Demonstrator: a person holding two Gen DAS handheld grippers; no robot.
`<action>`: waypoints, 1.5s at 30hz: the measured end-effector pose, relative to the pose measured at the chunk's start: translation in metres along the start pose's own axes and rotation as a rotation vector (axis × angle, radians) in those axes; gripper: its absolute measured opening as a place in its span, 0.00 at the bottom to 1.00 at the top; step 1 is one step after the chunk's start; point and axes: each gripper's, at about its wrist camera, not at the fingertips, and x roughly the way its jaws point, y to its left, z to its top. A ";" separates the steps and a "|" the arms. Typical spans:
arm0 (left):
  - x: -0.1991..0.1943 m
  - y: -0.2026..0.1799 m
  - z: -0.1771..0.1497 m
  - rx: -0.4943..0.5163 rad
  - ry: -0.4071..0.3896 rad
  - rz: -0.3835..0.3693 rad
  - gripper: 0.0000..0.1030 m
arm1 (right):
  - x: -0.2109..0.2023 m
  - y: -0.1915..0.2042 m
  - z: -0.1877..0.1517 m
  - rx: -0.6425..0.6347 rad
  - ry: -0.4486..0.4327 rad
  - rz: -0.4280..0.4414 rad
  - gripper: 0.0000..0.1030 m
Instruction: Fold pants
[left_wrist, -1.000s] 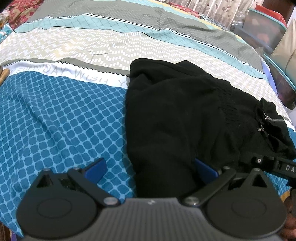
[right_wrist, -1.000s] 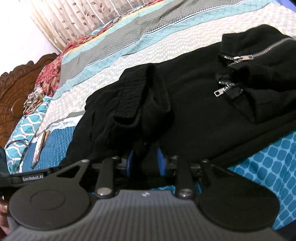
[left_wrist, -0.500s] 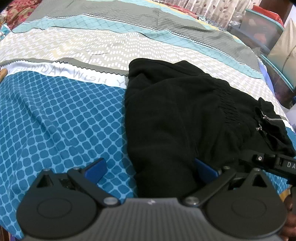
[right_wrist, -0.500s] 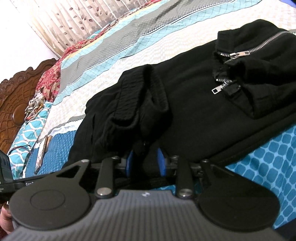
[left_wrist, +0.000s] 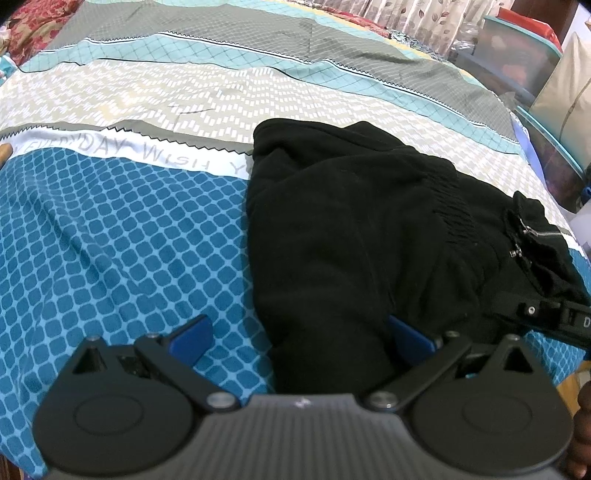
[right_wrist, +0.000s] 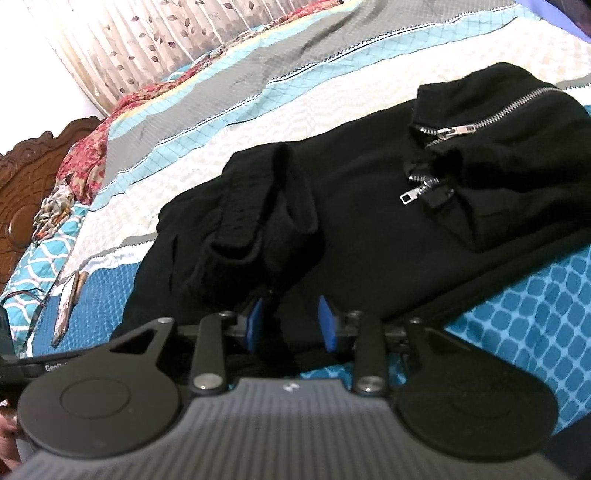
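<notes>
Black pants (left_wrist: 351, 240) lie bunched on the patterned bedsheet (left_wrist: 110, 240), with silver zippers (right_wrist: 458, 129) at the right. A ribbed, doubled-over band of the pants (right_wrist: 258, 206) rises just ahead of my right gripper (right_wrist: 291, 325). Its jaws are opening; a dark fold sits between the blue pads (right_wrist: 327, 328), whose inner faces show. My left gripper (left_wrist: 301, 334) stands wide open over the near left edge of the pants, one finger over the sheet, the other against the cloth. The right gripper's body (left_wrist: 554, 317) shows at the left wrist view's right edge.
The sheet (right_wrist: 535, 314) carries blue, white and grey bands. A carved wooden headboard (right_wrist: 22, 184) and a red patterned cloth (right_wrist: 92, 155) lie far left in the right wrist view. Curtains (right_wrist: 166, 37) hang behind. Storage boxes (left_wrist: 517, 62) stand past the bed's right side.
The right gripper's pads have spread slightly apart around the dark fold. The pants sit a little lower in the right wrist view. The left gripper has kept still.
</notes>
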 end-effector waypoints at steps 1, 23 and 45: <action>0.000 0.000 0.000 0.001 0.000 0.001 1.00 | 0.000 0.000 0.000 -0.002 -0.001 0.002 0.35; -0.002 -0.061 0.027 0.156 -0.063 -0.085 1.00 | -0.082 -0.097 0.029 0.233 -0.394 -0.174 0.40; -0.019 -0.048 0.066 0.029 -0.039 -0.131 1.00 | -0.081 -0.186 0.013 0.552 -0.439 -0.164 0.61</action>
